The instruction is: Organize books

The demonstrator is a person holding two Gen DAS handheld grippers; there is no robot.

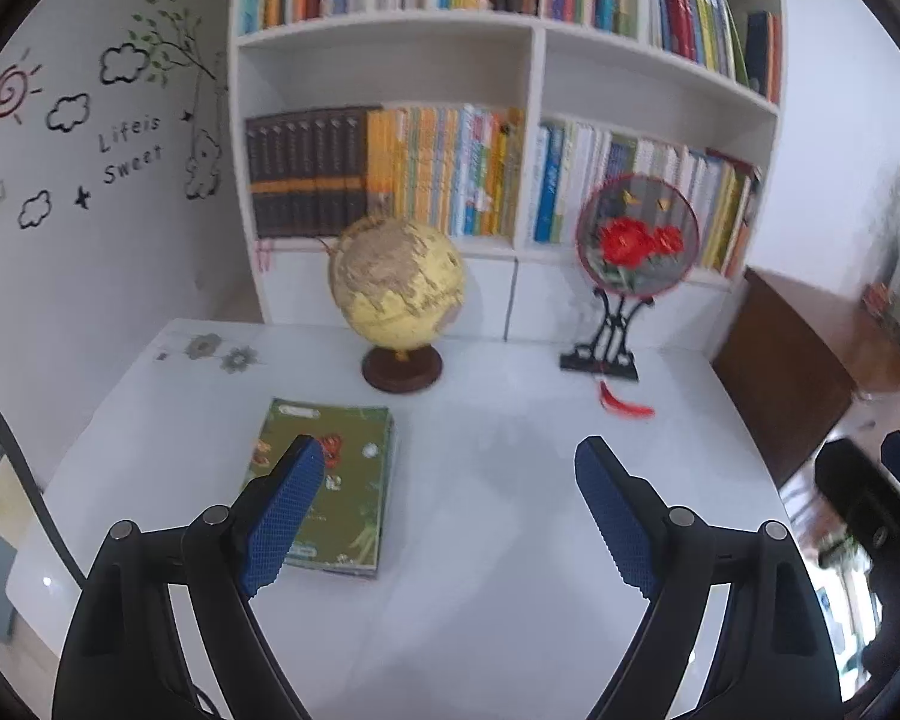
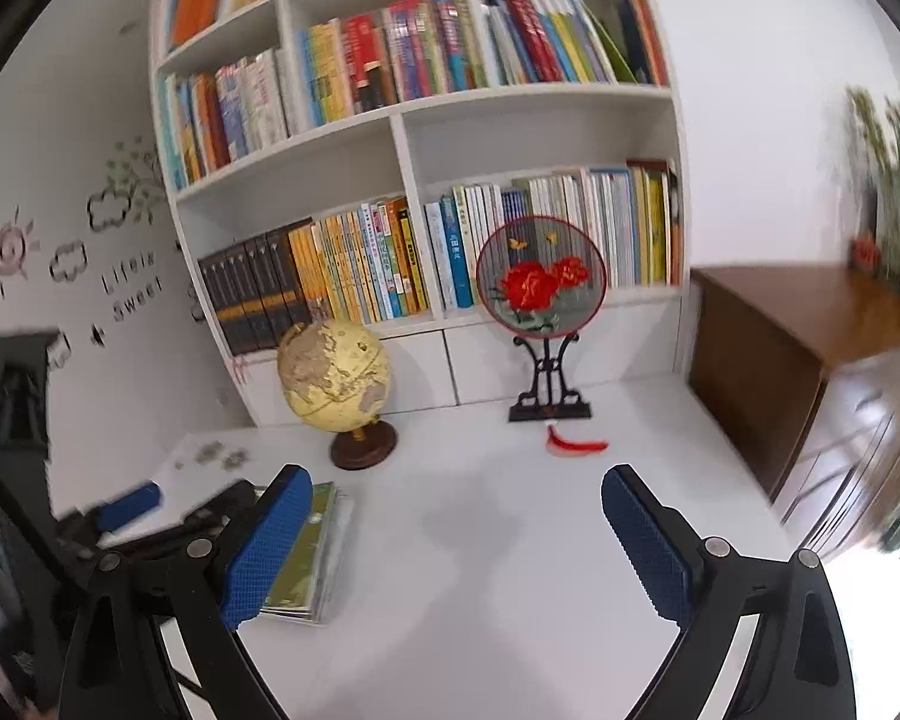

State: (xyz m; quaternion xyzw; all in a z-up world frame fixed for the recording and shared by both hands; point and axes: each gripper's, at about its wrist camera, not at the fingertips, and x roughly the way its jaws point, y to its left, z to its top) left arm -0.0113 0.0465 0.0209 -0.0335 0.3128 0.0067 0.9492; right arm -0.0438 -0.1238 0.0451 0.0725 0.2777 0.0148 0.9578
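A small stack of books with a green cover (image 1: 342, 480) lies flat on the white desk (image 1: 498, 540), in front of the globe. It also shows in the right wrist view (image 2: 312, 552), partly behind my right gripper's left finger. My left gripper (image 1: 450, 510) is open and empty above the desk, its left finger over the books. My right gripper (image 2: 456, 546) is open and empty, to the right of the books. The white bookshelf (image 1: 534, 42) behind the desk holds rows of upright books; it also shows in the right wrist view (image 2: 402, 120).
A yellow globe (image 1: 396, 282) on a brown base and a round red-flower fan on a black stand (image 1: 630, 240) stand at the back of the desk. A red tassel (image 1: 624, 405) lies by the stand. A brown cabinet (image 2: 768, 348) is to the right.
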